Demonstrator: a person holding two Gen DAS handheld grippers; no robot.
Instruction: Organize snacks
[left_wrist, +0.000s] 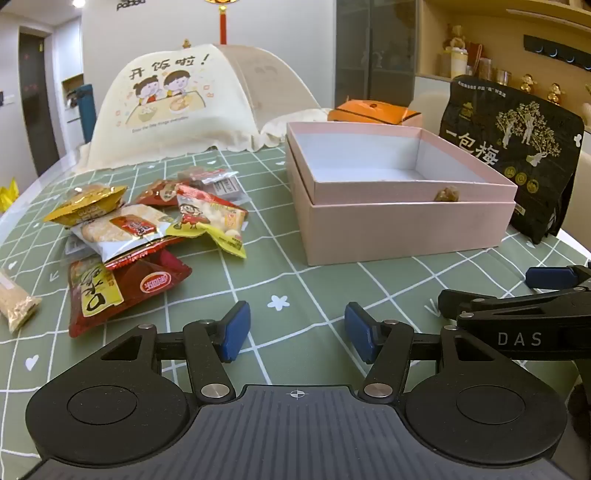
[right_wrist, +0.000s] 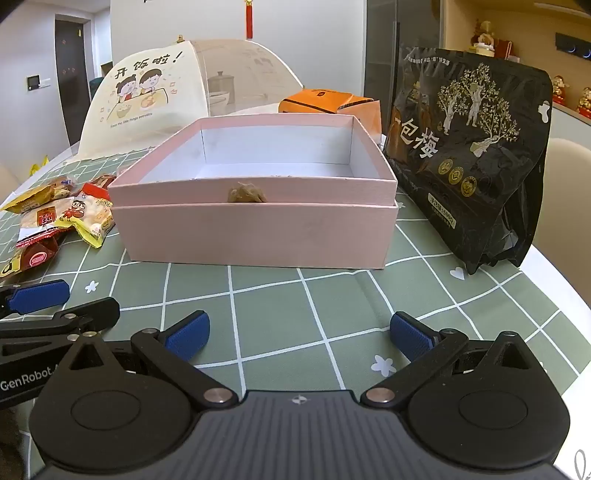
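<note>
Left gripper, released and empty: we list the snack pile at its ten o'clock, nearer than our equally slack right gripper.

Pink box: matt paperboard, smooth, white inside. Snack packets: glossy plastic film, crinkled, some foil-like gold. Black pouch: semi-gloss plastic, metallic gold print. Tablecloth: smooth, faint sheen. Food cover: soft cloth and mesh. Left gripper: matt black plastic, textured blue pads, metal rivets.
</note>
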